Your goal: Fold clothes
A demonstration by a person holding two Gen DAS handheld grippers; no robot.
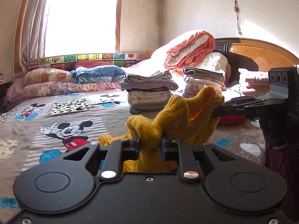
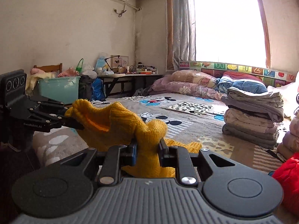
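Currently the bed (image 1: 46, 115) carries everything: a grey cartoon-mouse blanket (image 2: 168, 115) covers it, with pillows and a rolled duvet along the window-side edge. A wooden headboard (image 1: 261, 52) closes the far end, and a big orange-and-white quilt roll (image 1: 190, 50) is heaped against it. Two stacks of folded grey and pink clothes (image 1: 149, 93) sit mid-bed in front of that roll, just beside each other. A red garment (image 2: 287, 183) lies near the bed's near edge, to the right of the right gripper. The task item, a mustard-yellow knit sweater (image 1: 177, 115), is bunched and held above the blanket near the near edge; a part of it trails onto the blanket below. The left gripper (image 1: 150, 145) is clenched on one bunched fold of the sweater, pads pressing the knit. The right gripper (image 2: 147, 147) is clenched on another bunched fold of the sweater; from the left wrist view its fingers (image 1: 222, 111) come in from the right, biting the raised edge.
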